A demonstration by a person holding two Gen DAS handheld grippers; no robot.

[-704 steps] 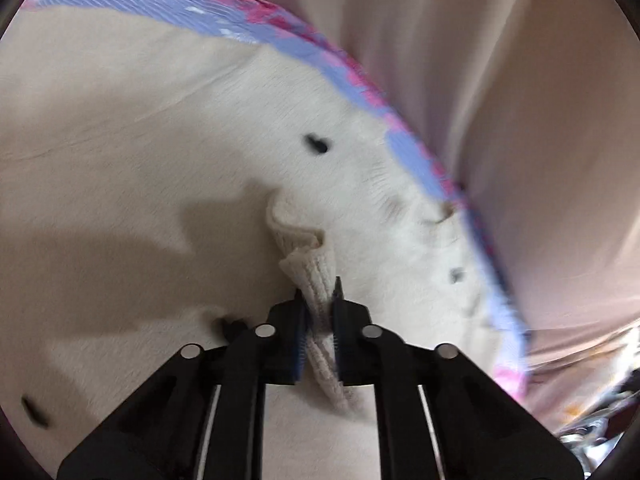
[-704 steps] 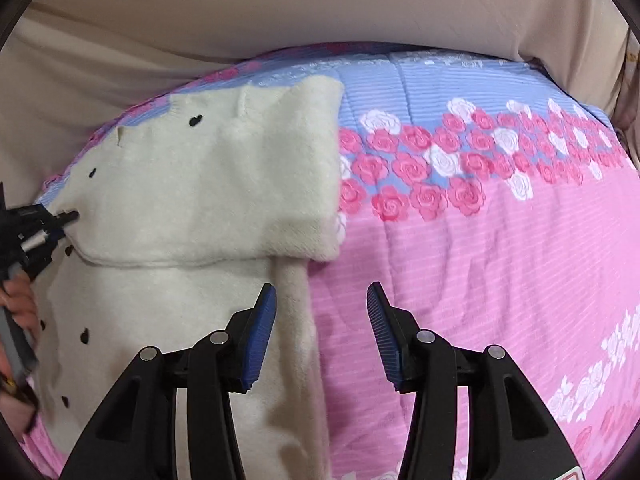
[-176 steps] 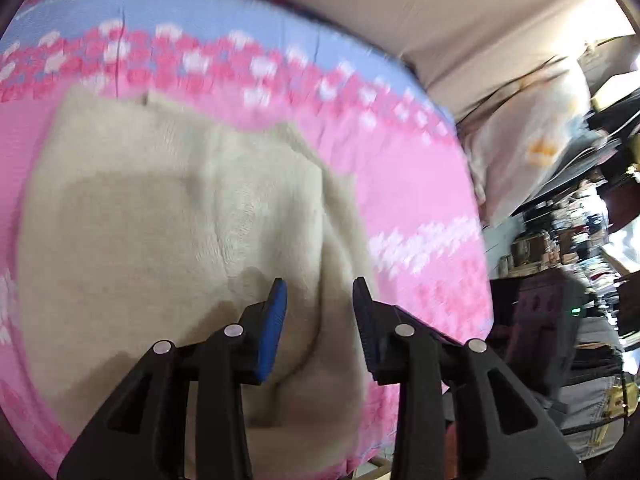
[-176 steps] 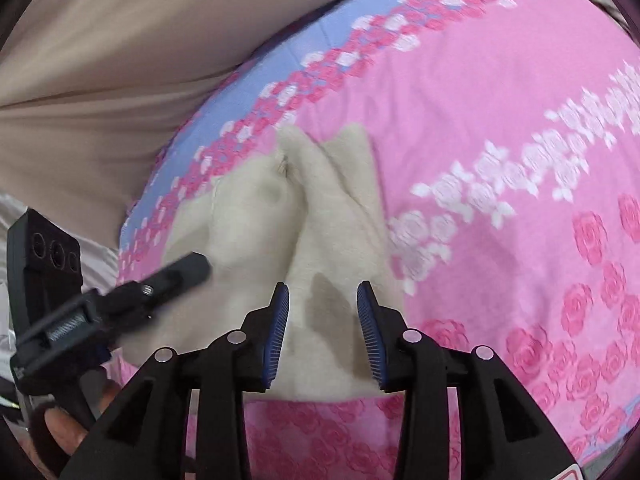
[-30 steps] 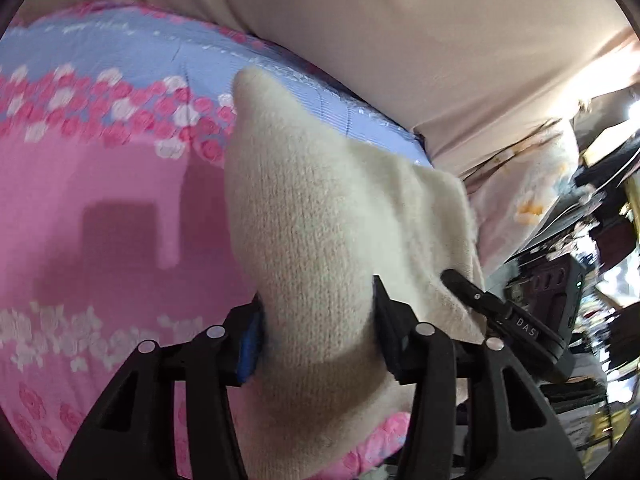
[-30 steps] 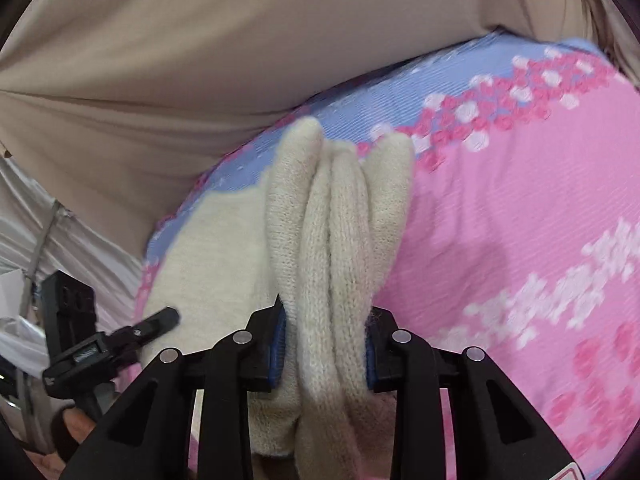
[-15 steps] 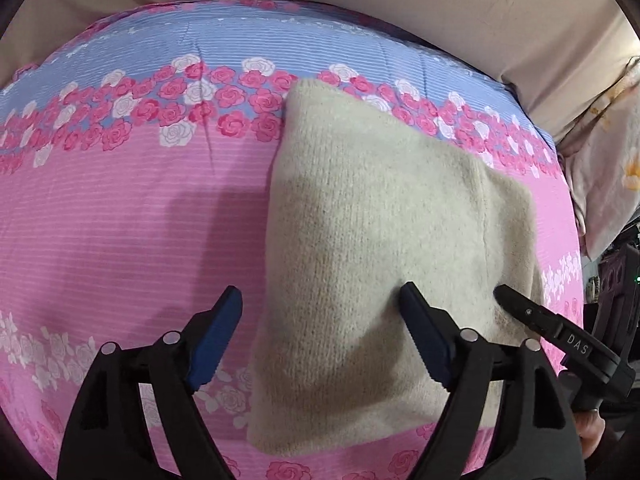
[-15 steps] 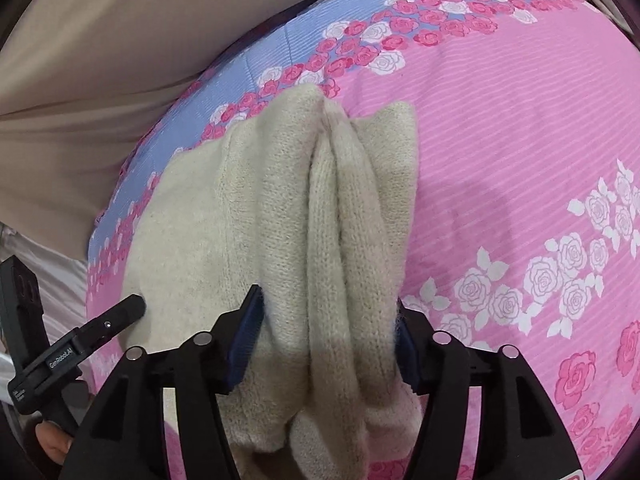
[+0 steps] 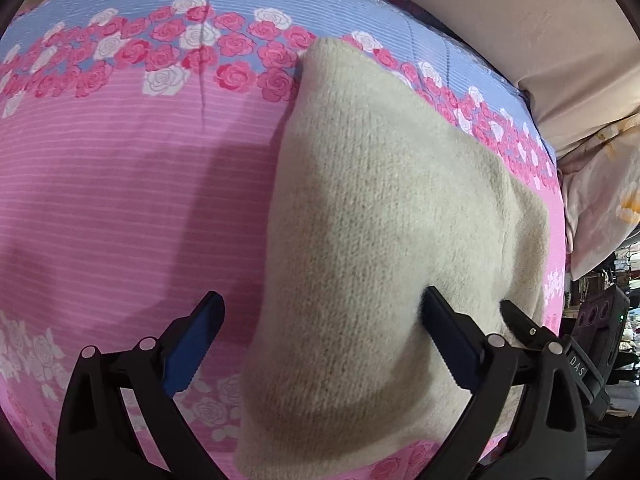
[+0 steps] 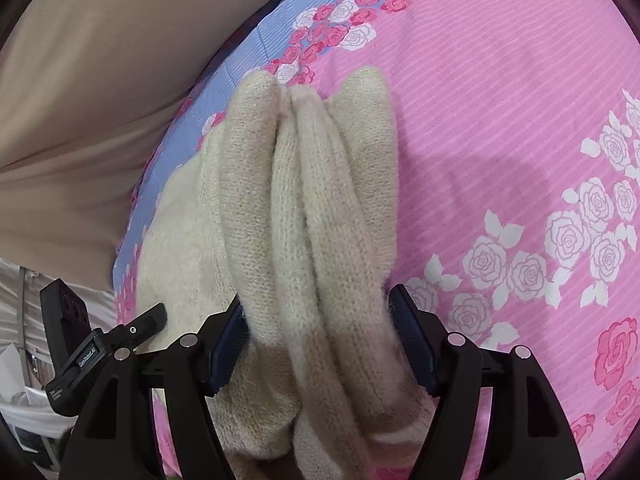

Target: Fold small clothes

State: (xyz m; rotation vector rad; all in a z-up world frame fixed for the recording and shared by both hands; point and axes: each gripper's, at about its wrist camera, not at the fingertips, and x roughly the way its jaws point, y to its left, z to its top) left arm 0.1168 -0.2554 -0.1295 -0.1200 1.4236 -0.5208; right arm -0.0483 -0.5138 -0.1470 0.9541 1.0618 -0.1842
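A cream knitted sweater (image 9: 372, 216) lies folded into a thick bundle on the pink rose-patterned bedspread (image 9: 120, 184). My left gripper (image 9: 320, 344) is wide open over the bundle's near edge; its left finger is over the bedspread, its right finger rests on the knit. In the right wrist view the bundle's stacked folds (image 10: 316, 240) stand between the fingers of my right gripper (image 10: 320, 348), which is open, its pads beside the knit. The other gripper's tip (image 10: 148, 320) shows at the left.
The bedspread has a blue band with roses (image 9: 240, 4) along its far edge. A beige sheet (image 10: 88, 92) lies beyond it. A pale pillow (image 9: 600, 200) and room clutter are at the right past the bed's edge.
One second ago both grippers were shut on the lifted bundle. They have since opened wide, and the bundle now rests on the bedspread.
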